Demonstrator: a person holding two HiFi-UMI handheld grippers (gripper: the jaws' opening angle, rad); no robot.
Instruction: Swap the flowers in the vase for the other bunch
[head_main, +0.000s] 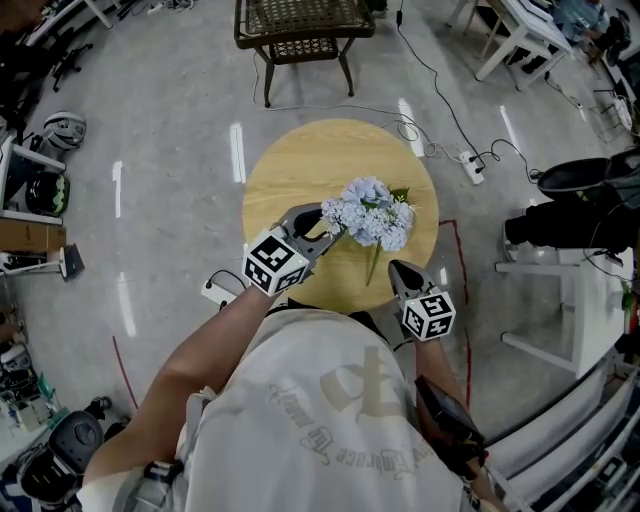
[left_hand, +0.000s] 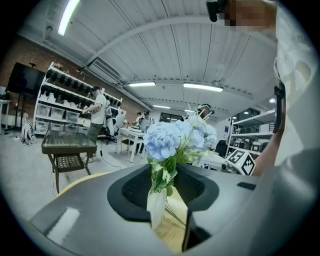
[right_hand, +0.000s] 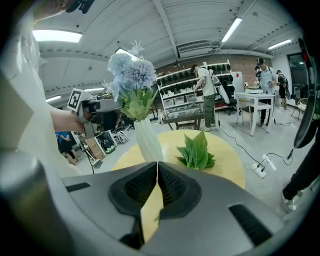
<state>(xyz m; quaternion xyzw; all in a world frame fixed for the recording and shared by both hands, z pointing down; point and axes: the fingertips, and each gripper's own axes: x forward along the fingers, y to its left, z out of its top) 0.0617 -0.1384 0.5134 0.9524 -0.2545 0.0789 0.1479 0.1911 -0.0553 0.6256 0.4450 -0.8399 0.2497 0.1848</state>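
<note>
A bunch of pale blue flowers (head_main: 370, 212) stands upright in a slim white vase (right_hand: 148, 142) on the round wooden table (head_main: 300, 170). My left gripper (head_main: 328, 225) is at the bunch's left side, level with its leaves, open. In the left gripper view the vase (left_hand: 156, 210) and flowers (left_hand: 172, 140) show in the gap between the jaws, and the pads do not press on them. My right gripper (head_main: 393, 266) hovers near the table's front edge, shut and empty. A green leafy sprig (right_hand: 196, 152) lies on the table beside the vase, with its stem (head_main: 375, 265) pointing toward me.
A dark mesh-topped side table (head_main: 300, 30) stands beyond the round table. A power strip (head_main: 470, 165) with cables lies on the floor to the right. White tables (head_main: 520, 35) stand at the far right, with shelving and people in the background.
</note>
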